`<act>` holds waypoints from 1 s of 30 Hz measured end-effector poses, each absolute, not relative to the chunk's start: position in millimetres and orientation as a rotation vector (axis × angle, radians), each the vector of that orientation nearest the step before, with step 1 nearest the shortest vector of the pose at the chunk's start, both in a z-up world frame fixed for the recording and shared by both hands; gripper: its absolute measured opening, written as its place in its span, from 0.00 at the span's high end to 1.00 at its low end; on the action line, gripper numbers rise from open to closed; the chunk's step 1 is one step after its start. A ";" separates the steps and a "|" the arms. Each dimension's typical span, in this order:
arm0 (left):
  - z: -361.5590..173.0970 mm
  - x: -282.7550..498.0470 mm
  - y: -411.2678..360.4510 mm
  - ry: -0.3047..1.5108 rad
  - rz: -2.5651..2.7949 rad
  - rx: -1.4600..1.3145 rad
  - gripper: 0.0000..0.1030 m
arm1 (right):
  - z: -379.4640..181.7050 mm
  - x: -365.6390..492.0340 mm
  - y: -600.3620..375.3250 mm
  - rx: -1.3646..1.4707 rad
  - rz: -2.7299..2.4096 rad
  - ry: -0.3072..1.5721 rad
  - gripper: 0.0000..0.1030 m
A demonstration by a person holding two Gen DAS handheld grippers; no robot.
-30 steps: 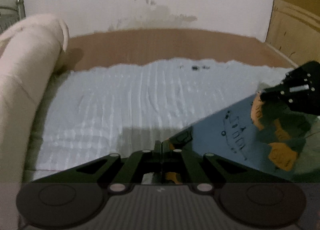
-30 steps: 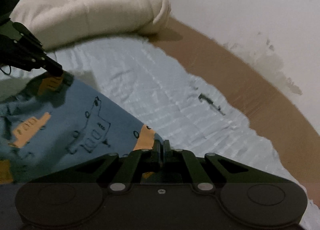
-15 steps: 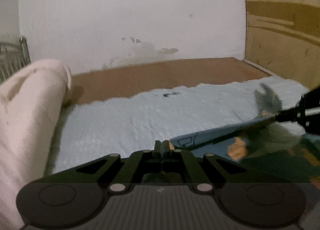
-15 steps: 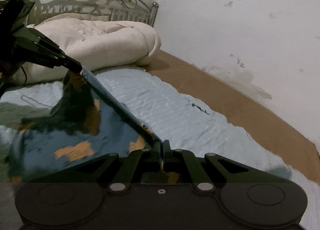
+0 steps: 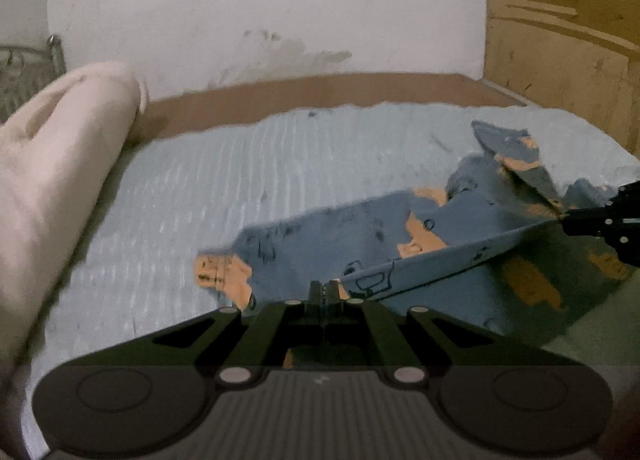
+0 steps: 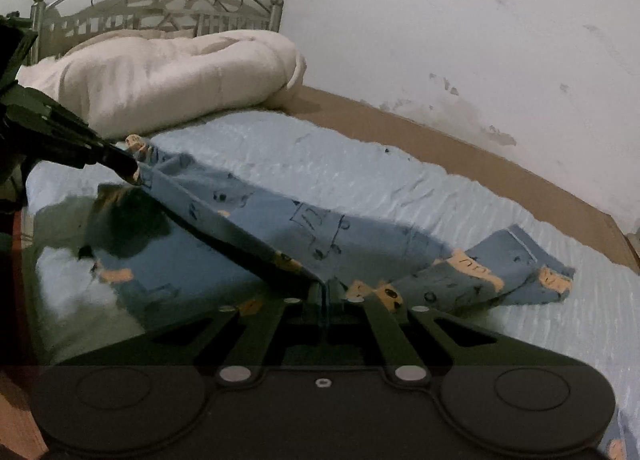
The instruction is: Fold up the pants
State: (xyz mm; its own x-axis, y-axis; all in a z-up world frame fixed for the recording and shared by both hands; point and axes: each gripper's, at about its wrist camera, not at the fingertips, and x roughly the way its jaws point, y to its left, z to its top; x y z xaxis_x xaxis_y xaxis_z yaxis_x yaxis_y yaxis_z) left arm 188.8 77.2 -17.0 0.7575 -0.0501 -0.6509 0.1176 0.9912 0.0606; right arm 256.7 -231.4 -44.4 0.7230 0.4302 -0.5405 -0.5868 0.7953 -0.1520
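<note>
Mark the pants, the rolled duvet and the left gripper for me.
pants [image 6: 360, 236]: right wrist view, on the blue printed fabric past the taut edge.
rolled duvet [image 6: 172, 76]: right wrist view, on its cream top surface.
left gripper [image 5: 325, 287]: left wrist view, between its shut fingertips clamping the pants' edge.

no readable text, printed marks on the pants [image 5: 332, 236] too blurred to make out
</note>
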 end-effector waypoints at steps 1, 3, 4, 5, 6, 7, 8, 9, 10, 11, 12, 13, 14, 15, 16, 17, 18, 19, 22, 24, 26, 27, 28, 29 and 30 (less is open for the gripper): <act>-20.1 186.9 78.4 0.710 -0.082 0.091 1.00 | -47.0 254.7 -230.4 -0.325 0.576 0.514 1.00; -23.0 185.2 81.4 0.715 -0.065 0.075 1.00 | -47.8 253.1 -229.1 -0.325 0.584 0.519 1.00; -21.7 185.1 82.1 0.715 -0.061 0.070 1.00 | -46.2 251.7 -228.7 -0.327 0.591 0.518 1.00; -19.8 183.8 83.5 0.713 -0.062 0.063 1.00 | -43.8 251.6 -229.0 -0.337 0.597 0.514 1.00; -16.9 181.7 83.8 0.708 -0.067 0.059 1.00 | -40.6 249.4 -229.1 -0.351 0.601 0.508 1.00; -14.2 178.9 83.5 0.700 -0.076 0.061 1.00 | -37.3 248.5 -230.7 -0.360 0.602 0.501 1.00; -13.1 174.6 83.0 0.692 -0.084 0.067 1.00 | -34.7 247.2 -232.5 -0.365 0.602 0.498 1.00; -11.9 171.8 81.3 0.686 -0.091 0.075 1.00 | -32.4 247.2 -233.7 -0.373 0.599 0.497 1.00; -11.2 172.4 80.3 0.684 -0.094 0.080 1.00 | -31.6 248.2 -234.2 -0.385 0.599 0.499 1.00; -11.3 172.1 79.5 0.683 -0.095 0.082 1.00 | -32.2 250.2 -235.4 -0.400 0.601 0.499 1.00; -11.9 171.9 78.9 0.683 -0.092 0.084 1.00 | -32.9 251.2 -235.5 -0.413 0.605 0.493 0.97; -12.1 171.7 79.2 0.685 -0.090 0.083 1.00 | -33.0 252.9 -236.3 -0.424 0.616 0.487 0.86; -11.7 172.4 79.1 0.688 -0.089 0.079 1.00 | -33.6 254.2 -234.7 -0.437 0.635 0.492 0.83; -11.3 172.3 79.5 0.690 -0.090 0.076 1.00 | -34.2 255.9 -231.6 -0.458 0.657 0.501 0.80; -11.3 172.6 79.8 0.691 -0.091 0.076 1.00 | -34.7 256.4 -228.2 -0.479 0.680 0.505 0.74; -11.4 172.8 79.3 0.692 -0.092 0.077 1.00 | -35.7 256.5 -223.4 -0.503 0.697 0.507 0.70; -11.3 172.3 78.9 0.692 -0.092 0.079 1.00 | -37.9 256.7 -217.8 -0.531 0.713 0.510 0.64; -11.6 172.4 78.8 0.693 -0.093 0.079 1.00 | -41.2 257.8 -212.2 -0.559 0.727 0.516 0.62; -12.9 173.1 79.5 0.699 -0.089 0.074 1.00 | -54.3 261.7 -197.3 -0.653 0.723 0.509 0.71; -13.5 172.3 79.2 0.700 -0.089 0.073 1.00 | -59.1 263.5 -192.8 -0.680 0.686 0.503 0.96; -13.8 170.2 79.3 0.703 -0.092 0.073 1.00 | -55.7 261.3 -194.6 -0.657 0.675 0.496 1.00; -14.5 169.0 79.3 0.706 -0.095 0.075 1.00 | -53.5 258.3 -195.9 -0.659 0.670 0.492 1.00; -15.2 167.9 79.5 0.710 -0.098 0.075 1.00 | -51.3 255.5 -197.1 -0.664 0.669 0.489 1.00; -15.8 166.6 79.8 0.714 -0.100 0.073 1.00 | -48.4 251.7 -198.7 -0.666 0.676 0.491 1.00; -16.6 165.0 80.2 0.719 -0.102 0.071 1.00 | -45.3 247.6 -201.1 -0.662 0.686 0.498 1.00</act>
State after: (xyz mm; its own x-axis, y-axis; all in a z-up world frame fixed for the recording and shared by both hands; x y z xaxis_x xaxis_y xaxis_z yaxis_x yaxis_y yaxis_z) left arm 165.0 80.2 -16.6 0.7476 -0.0690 -0.6605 0.1175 0.9926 0.0293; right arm 247.6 -201.1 -45.3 0.6741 0.4114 -0.6134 -0.7105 0.5880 -0.3865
